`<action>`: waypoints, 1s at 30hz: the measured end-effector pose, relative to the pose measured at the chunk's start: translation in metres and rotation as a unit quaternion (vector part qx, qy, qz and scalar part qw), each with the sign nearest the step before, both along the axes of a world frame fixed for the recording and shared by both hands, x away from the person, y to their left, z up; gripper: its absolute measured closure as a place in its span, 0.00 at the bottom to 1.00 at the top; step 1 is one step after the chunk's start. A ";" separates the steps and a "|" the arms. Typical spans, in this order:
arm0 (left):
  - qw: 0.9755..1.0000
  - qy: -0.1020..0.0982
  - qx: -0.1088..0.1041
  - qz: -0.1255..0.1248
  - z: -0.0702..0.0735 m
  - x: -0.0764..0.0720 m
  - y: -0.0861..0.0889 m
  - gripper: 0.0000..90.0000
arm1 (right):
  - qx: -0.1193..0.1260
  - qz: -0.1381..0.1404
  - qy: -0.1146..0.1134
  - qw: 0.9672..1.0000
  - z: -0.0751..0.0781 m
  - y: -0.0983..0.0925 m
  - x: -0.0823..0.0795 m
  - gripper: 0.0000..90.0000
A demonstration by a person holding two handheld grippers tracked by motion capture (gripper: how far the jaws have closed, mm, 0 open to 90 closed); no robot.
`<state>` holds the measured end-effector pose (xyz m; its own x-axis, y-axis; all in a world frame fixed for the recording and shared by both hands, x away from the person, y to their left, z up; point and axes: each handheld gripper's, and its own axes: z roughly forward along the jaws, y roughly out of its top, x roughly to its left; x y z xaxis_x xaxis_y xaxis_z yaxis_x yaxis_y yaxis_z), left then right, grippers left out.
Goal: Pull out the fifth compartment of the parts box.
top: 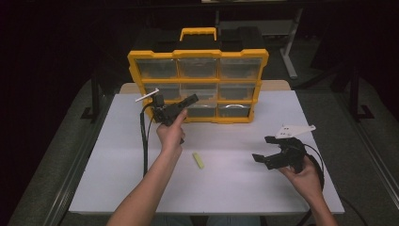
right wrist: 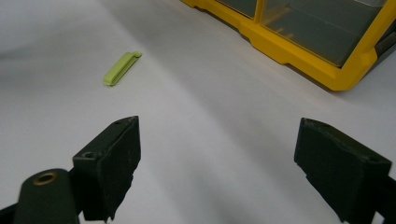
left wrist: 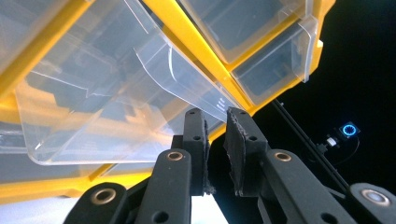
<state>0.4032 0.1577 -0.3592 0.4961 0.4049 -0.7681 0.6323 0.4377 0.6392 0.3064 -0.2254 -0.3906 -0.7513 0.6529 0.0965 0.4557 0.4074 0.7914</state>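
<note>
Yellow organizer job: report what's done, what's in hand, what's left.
Done: nothing visibly stowed; the green clip lies loose on the white table. In hand: the left gripper, shut, is at a clear drawer of the yellow organizer. Left: the open right gripper likely picks up the clip.

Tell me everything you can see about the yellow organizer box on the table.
The yellow organizer box stands upright at the far edge of the white table, its front facing the person. It looks like hard plastic: a yellow frame, a yellow handle on top, a dark body behind. The frame holds three rows of three clear bins, apparently empty. The left gripper, jaws nearly together, is at a bin in the lower rows; in the left gripper view a clear bin juts forward just beyond the fingertips, contact unclear.
</note>
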 end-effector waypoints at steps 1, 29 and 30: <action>1.000 0.001 0.002 0.000 0.000 -0.001 0.000 0.87 | 0.000 -0.001 0.001 1.000 0.000 0.000 0.000 0.15; 0.964 -0.123 0.224 -0.071 0.014 -0.026 0.004 0.50 | -0.005 0.002 0.001 1.000 0.000 0.002 -0.001 0.15; 0.960 -0.130 0.235 -0.078 0.015 -0.027 0.005 0.48 | -0.005 0.003 0.001 1.000 0.000 0.002 -0.001 0.15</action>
